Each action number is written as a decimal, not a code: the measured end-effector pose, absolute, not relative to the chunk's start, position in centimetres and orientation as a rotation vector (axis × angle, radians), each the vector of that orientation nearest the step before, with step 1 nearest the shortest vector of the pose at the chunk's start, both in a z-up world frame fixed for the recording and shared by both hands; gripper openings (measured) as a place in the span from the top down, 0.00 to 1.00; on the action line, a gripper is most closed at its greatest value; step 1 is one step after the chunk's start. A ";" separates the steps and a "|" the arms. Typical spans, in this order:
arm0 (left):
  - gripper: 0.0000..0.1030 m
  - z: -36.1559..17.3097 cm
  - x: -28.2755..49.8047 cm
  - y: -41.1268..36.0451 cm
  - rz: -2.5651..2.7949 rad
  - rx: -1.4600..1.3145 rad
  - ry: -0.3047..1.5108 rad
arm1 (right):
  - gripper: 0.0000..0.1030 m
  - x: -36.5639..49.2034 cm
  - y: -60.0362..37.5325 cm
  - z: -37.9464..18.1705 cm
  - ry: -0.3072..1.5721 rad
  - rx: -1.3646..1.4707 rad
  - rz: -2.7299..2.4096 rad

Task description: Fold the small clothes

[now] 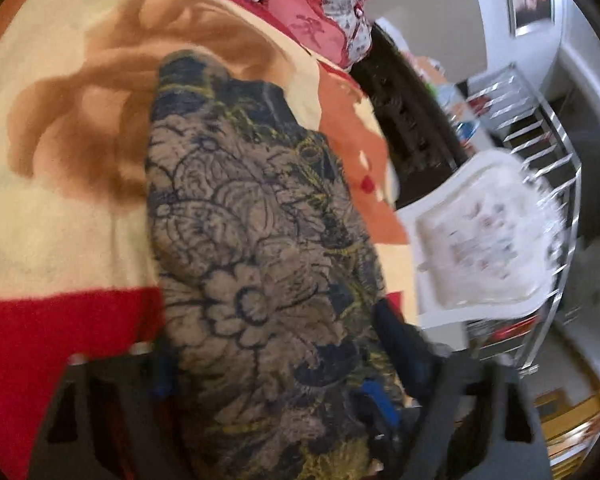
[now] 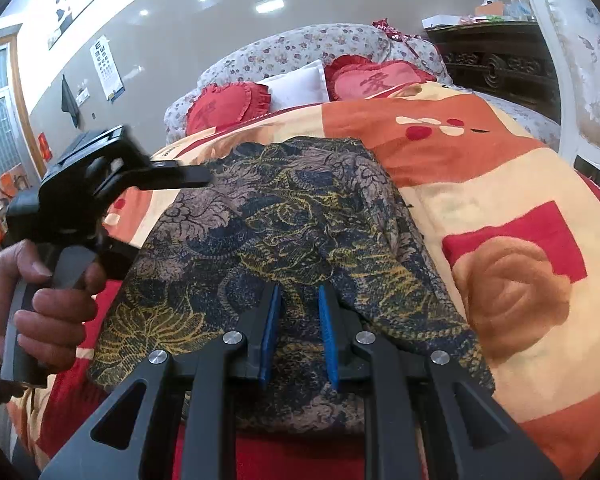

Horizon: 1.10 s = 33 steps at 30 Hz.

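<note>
**Brown-and-navy floral garment on the bed, a gripper at either end**

Brown, navy and yellow floral cloth, the small garment [image 2: 284, 232] lies spread on the bed's blanket [image 2: 500, 184], which is patterned in cream, orange and red with a large rose. In the right wrist view the garment runs from the near edge of the bed toward the middle, rumpled into soft folds, its far edge short of the two red heart cushions [image 2: 228, 104] and the white pillow [image 2: 300, 84] at the head of the bed.

The right gripper [image 2: 298, 316] sits low over the near part of the garment, its blue pads [image 2: 326, 320] standing narrowly apart with cloth showing in the gap; they do not pinch it.

The left gripper [image 2: 188, 174] is held by the left hand [image 2: 48, 292] at the garment's left side, its dark finger reaching over the cloth's far left corner. In the blurred left wrist view the garment [image 1: 260, 240] rises up between that gripper's fingers [image 1: 392, 340], the fabric bunched against the blue pad [image 1: 376, 396], so it appears gripped there; the blur leaves the exact closure unclear.

A white chair [image 1: 480, 240] stands beside the bed's right edge
</note>
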<state>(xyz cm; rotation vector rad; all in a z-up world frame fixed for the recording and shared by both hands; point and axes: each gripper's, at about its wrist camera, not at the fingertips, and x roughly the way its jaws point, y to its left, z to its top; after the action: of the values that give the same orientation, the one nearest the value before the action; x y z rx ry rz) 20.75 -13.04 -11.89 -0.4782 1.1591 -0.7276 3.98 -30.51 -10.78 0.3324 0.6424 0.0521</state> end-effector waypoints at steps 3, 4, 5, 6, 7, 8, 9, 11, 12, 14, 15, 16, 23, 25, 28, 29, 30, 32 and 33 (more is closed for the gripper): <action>0.76 -12.5 19.9 -12.1 -0.698 -0.484 1.173 | 0.79 4.0 -31.0 -10.3 0.663 0.369 0.071; 0.78 -12.3 19.6 -11.8 -0.688 -0.473 1.156 | 0.79 4.0 -31.3 -10.1 0.672 0.376 0.087; 0.79 -12.1 19.3 -11.4 -0.683 -0.475 1.146 | 0.79 3.8 -31.6 -9.7 0.680 0.386 0.105; 0.79 -12.0 19.2 -11.0 -0.682 -0.485 1.140 | 0.79 3.7 -32.0 -9.4 0.681 0.397 0.111; 0.79 -11.9 19.2 -10.5 -0.681 -0.482 1.141 | 0.79 3.3 -32.6 -8.9 0.676 0.412 0.103; 0.79 -12.0 18.8 -9.7 -0.675 -0.472 1.142 | 0.79 3.0 -33.2 -8.5 0.663 0.428 0.093; 0.79 -12.2 18.9 -8.9 -0.673 -0.468 1.150 | 0.79 2.6 -34.2 -8.0 0.647 0.454 0.079; 0.79 -12.3 18.9 -6.8 -0.650 -0.470 1.159 | 0.79 2.6 -35.9 -7.6 0.636 0.507 0.055; 0.79 -12.2 19.1 -5.7 -0.638 -0.471 1.159 | 0.77 2.9 -36.8 -7.6 0.640 0.540 0.050; 0.77 -12.4 19.4 -3.8 -0.627 -0.477 1.173 | 0.70 4.0 -38.2 -7.7 0.651 0.609 0.068; 0.75 -12.6 19.5 -3.6 -0.631 -0.470 1.189 | 0.70 4.8 -38.9 -7.8 0.657 0.659 0.083; 0.68 -12.8 19.7 -3.8 -0.627 -0.460 1.204 | 0.67 5.7 -39.2 -7.9 0.669 0.694 0.092; 0.58 -12.1 18.8 -5.2 -0.582 -0.344 1.161 | 0.58 14.0 -39.4 -11.0 0.756 0.954 0.319; 0.57 -12.5 18.8 -4.5 -0.580 -0.371 1.157 | 0.57 15.6 -39.3 -12.2 0.789 1.023 0.362; 0.56 -12.8 18.6 -4.1 -0.580 -0.403 1.143 | 0.53 17.5 -38.7 -14.0 0.855 1.078 0.413; 0.55 -12.8 18.6 -4.0 -0.580 -0.407 1.141 | 0.51 17.9 -38.6 -14.6 0.875 1.103 0.427; 0.55 -12.8 18.7 -3.9 -0.580 -0.412 1.140 | 0.51 18.2 -38.4 -15.3 0.890 1.144 0.455; 0.54 -12.7 18.8 -3.9 -0.577 -0.413 1.146 | 0.48 18.5 -38.2 -15.6 0.887 1.186 0.522; 0.54 -12.5 18.9 -3.9 -0.574 -0.406 1.147 | 0.48 18.7 -38.2 -15.3 0.875 1.189 0.564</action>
<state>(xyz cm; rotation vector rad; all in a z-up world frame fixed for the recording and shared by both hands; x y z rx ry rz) 18.95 -3.93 -12.54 -0.4056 1.1469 -0.5744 18.66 -38.20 -15.34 1.1885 0.8748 0.5640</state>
